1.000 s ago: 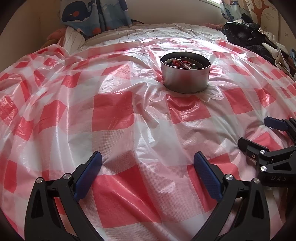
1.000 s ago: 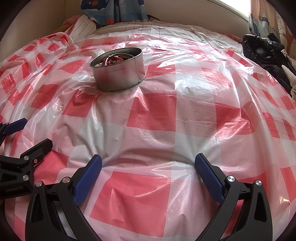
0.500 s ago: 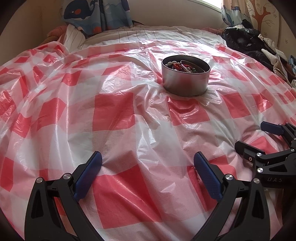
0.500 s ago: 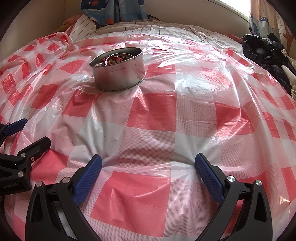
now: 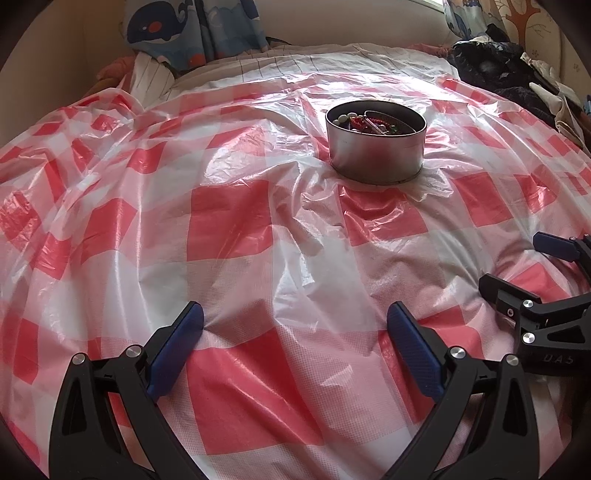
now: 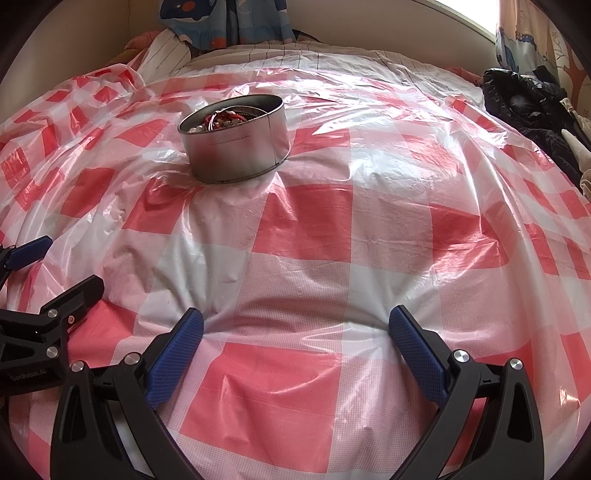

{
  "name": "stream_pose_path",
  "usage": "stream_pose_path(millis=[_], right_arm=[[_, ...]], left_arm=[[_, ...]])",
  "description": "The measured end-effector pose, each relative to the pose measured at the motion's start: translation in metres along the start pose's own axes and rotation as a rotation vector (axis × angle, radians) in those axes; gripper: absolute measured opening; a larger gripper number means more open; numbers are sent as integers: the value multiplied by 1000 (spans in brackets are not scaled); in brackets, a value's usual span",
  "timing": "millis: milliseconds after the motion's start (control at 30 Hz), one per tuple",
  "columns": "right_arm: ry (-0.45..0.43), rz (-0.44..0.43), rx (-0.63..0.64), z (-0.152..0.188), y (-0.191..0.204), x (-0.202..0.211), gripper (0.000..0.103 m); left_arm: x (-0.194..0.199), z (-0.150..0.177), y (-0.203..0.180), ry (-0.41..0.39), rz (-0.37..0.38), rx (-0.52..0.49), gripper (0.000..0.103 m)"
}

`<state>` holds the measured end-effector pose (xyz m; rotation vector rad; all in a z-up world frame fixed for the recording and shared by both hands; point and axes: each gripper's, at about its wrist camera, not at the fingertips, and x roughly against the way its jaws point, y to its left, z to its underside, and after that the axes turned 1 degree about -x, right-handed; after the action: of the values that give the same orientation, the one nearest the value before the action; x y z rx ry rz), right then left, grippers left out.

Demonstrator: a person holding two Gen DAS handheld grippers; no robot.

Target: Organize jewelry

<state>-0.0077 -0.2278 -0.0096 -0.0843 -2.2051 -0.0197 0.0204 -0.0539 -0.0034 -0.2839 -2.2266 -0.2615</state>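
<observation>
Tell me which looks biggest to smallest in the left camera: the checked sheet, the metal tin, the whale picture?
1. Checked sheet, clearly biggest.
2. Metal tin and whale picture look about alike; the whale is farther away, so unsure.

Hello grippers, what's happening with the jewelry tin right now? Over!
Left gripper open, empty. Right gripper open, empty. Round metal tin upright on the checked plastic sheet, jewelry inside, untouched. Nothing between grippers and tin.

A home bedroom, likely a child's: a bed (image 5: 332, 62) with striped sheets under a red-checked plastic cover (image 5: 229, 229), whale-print curtains (image 5: 192, 29), and dark clothing (image 6: 524, 99) heaped by the window.
</observation>
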Motion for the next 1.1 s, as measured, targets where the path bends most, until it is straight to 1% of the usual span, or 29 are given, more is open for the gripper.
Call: stream_pose_path(millis=[167, 300, 400, 500, 567, 667, 700, 767, 833, 867, 1100], right_arm=[[2, 4, 1, -1, 1, -1, 96], [3, 7, -3, -1, 0, -1, 96], [9, 14, -19, 0, 2, 0, 96], [22, 6, -35, 3, 2, 4, 96], [20, -3, -42, 7, 3, 8, 96], [20, -9, -49, 14, 4, 14, 96], [11, -14, -54, 16, 4, 16, 96], [-1, -26, -61, 18, 3, 16, 96], [0, -30, -73, 17, 1, 14, 96], [-3, -23, -68, 17, 2, 14, 96], [-5, -13, -62, 16, 4, 15, 96]], left_arm=[[-2, 0, -3, 11, -20, -10, 96], [-2, -1, -4, 14, -23, -11, 96], [-1, -1, -2, 11, -10, -2, 96], [8, -2, 8, -4, 10, 38, 96], [19, -1, 16, -22, -16, 42, 96], [30, 1, 28, -34, -106, 16, 96], [30, 3, 33, -33, -103, 27, 96], [24, 9, 41, -28, -57, 66, 96], [11, 14, 44, 12, -16, 90, 96], [9, 14, 45, 16, -6, 96, 96], [9, 16, 46, -2, -1, 102, 96]])
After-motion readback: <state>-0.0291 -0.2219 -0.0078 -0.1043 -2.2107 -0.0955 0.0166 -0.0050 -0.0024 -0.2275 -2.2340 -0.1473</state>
